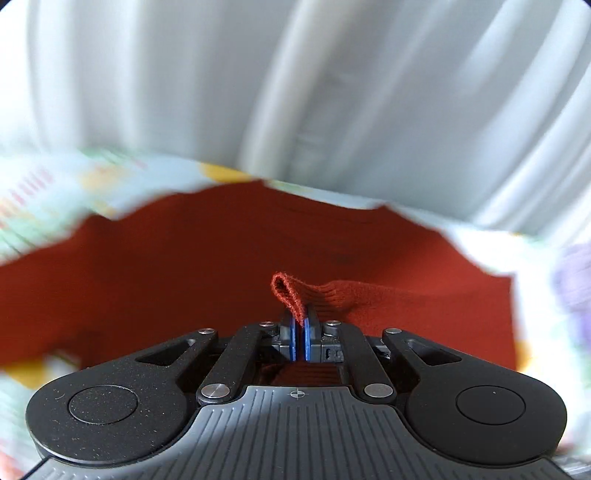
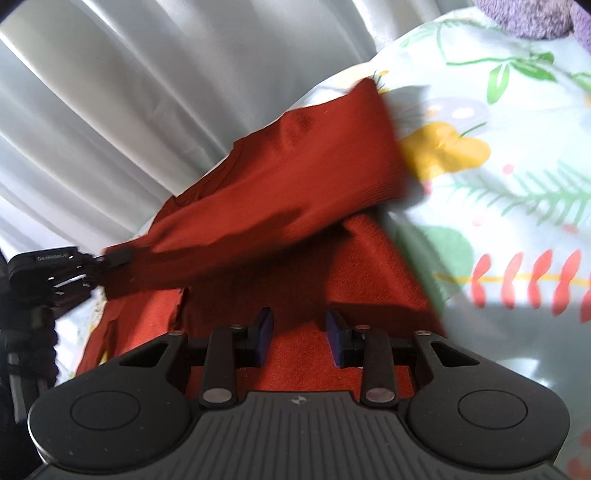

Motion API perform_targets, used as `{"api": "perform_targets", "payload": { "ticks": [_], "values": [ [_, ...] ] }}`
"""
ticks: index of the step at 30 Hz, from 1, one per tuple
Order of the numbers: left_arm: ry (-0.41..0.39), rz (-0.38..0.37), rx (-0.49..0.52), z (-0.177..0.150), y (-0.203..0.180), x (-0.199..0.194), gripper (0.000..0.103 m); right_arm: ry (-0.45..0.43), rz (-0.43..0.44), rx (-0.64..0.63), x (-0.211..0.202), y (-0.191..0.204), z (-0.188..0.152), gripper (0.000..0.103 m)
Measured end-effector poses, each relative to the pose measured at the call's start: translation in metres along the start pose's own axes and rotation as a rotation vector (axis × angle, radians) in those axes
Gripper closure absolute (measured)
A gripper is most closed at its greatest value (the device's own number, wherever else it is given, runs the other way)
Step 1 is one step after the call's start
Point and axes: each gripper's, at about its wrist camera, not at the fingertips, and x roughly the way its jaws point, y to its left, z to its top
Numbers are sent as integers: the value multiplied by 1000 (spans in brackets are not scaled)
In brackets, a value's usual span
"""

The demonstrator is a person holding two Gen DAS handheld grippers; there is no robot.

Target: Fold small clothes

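Note:
A rust-red knit garment (image 1: 207, 266) lies on a floral bedsheet (image 1: 40, 192). My left gripper (image 1: 300, 325) is shut on a ribbed edge of the garment, and a small loop of cloth sticks up between the blue pads (image 1: 293, 336). In the right wrist view the left gripper (image 2: 110, 260) holds a red sleeve (image 2: 295, 177) lifted and stretched over the rest of the garment (image 2: 369, 280). My right gripper (image 2: 300, 334) is open and empty, its fingers just above the flat red cloth.
White curtains (image 1: 295, 81) hang behind the bed and show in the right wrist view (image 2: 129, 92) too. A purple plush thing (image 2: 532, 18) lies at the far right on the sheet (image 2: 517, 184). A dark stand (image 2: 22, 332) is at the left edge.

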Motion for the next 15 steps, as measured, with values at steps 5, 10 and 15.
{"api": "perform_targets", "payload": {
  "ticks": [5, 10, 15],
  "values": [
    [121, -4, -61, -17, 36, 43, 76, 6, -12, -12, -3, 2, 6, 72],
    [72, -100, -150, -23, 54, 47, 58, -55, -29, -57, -10, 9, 37, 65],
    [77, -66, -116, -9, 43, 53, 97, -76, -64, -133, 10, 22, 76, 53]
  ]
}}
